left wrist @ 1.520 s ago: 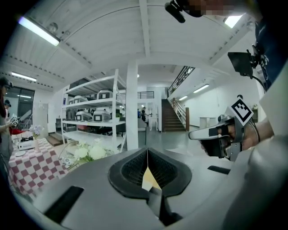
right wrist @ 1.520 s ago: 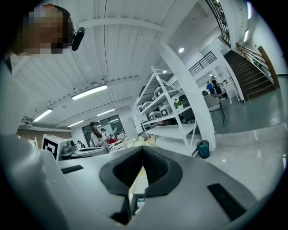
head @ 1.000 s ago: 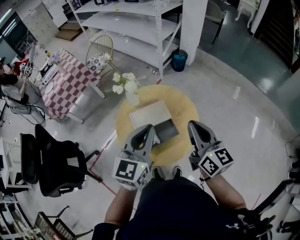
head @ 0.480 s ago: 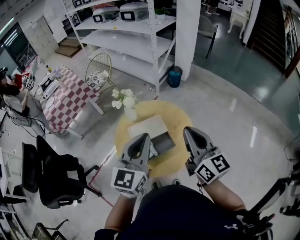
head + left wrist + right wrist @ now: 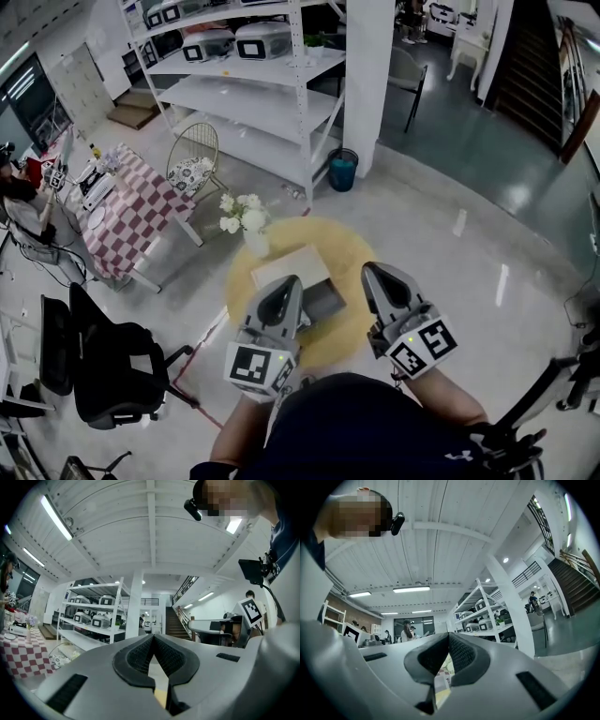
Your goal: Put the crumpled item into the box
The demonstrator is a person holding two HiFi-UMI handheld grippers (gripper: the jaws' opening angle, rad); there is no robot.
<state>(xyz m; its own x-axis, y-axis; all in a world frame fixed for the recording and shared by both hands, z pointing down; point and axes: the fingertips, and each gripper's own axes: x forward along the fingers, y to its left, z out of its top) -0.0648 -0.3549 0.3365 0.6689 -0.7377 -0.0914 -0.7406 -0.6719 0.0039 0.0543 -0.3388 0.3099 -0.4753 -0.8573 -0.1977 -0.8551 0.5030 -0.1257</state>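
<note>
Left gripper (image 5: 287, 287) and right gripper (image 5: 377, 275), both closed, hover near one box (image 5: 328, 302).

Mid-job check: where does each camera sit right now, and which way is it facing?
Head view: on the person's head, looking steeply down at the round yellow table and box; forearms, dark shirt, left gripper and right gripper show.
Left gripper view: rides the left gripper, tilted up at ceiling and white shelving; its shut, empty jaws and the shirt show.
Right gripper view: rides the right gripper, likewise tilted up; shut, empty jaws and shirt show.
Shared: all three show the white shelving.
</note>
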